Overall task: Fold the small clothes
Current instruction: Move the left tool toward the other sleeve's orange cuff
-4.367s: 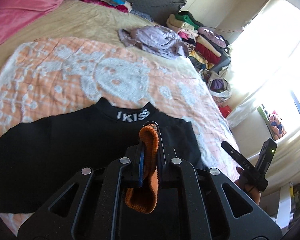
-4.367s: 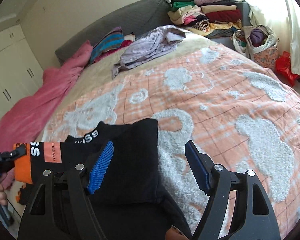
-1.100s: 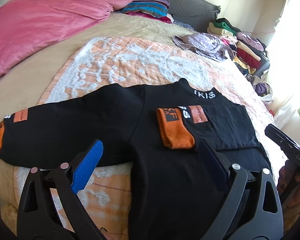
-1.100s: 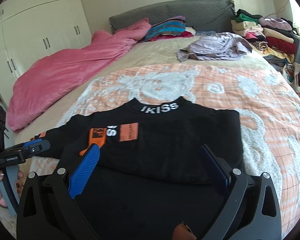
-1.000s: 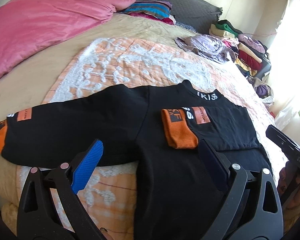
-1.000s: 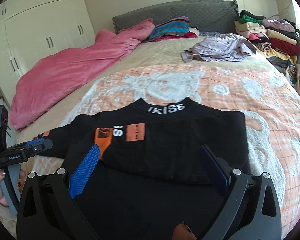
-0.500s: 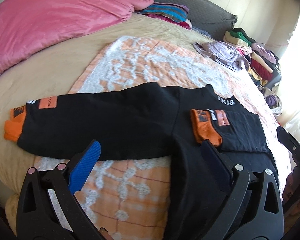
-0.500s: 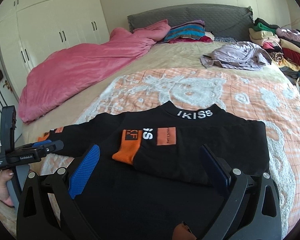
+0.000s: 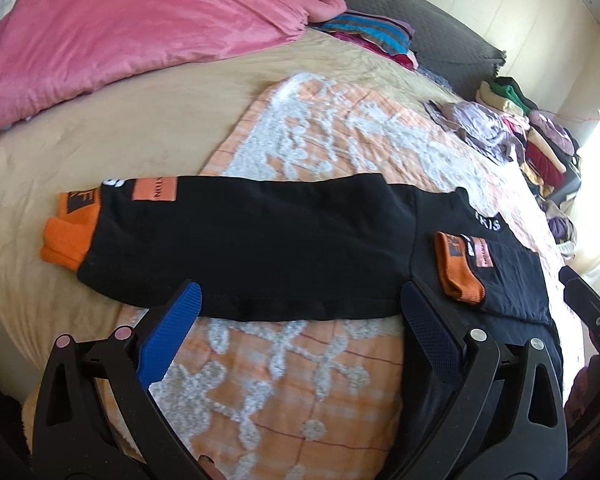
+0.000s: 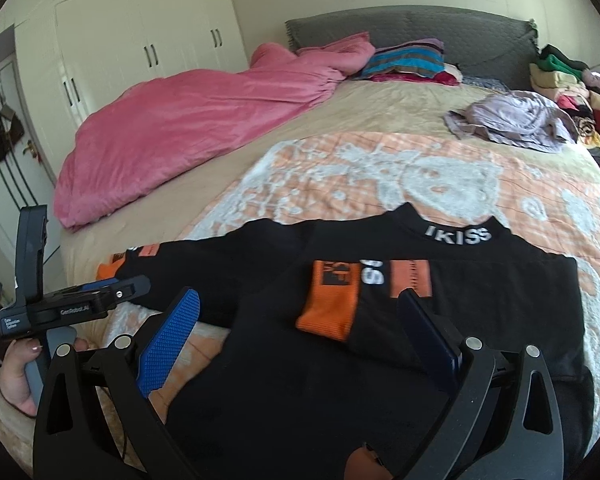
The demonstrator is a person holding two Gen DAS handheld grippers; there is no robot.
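Observation:
A black sweatshirt [image 9: 260,248] with orange cuffs and an "IKISS" collar lies flat on the orange and white blanket [image 9: 340,136]. Its right sleeve is folded across the chest, orange cuff [image 9: 458,276] on top. Its left sleeve lies stretched out to the left, ending in an orange cuff [image 9: 70,236]. My left gripper [image 9: 300,324] is open and empty, above the stretched sleeve's near edge. My right gripper [image 10: 300,332] is open and empty, above the sweatshirt's body [image 10: 380,340], near the folded cuff [image 10: 330,304]. The left gripper also shows in the right wrist view [image 10: 76,304].
A pink duvet [image 10: 204,120] covers the far left of the bed. A lilac garment heap [image 10: 512,120] and stacked folded clothes [image 10: 572,92] lie at the far right. Striped pillows [image 10: 408,62] rest at the grey headboard. White wardrobes [image 10: 132,48] stand to the left.
The left gripper let go of the right cuff, now folded on the chest, and moved left over the stretched left sleeve. The right gripper drew back; both stay open.

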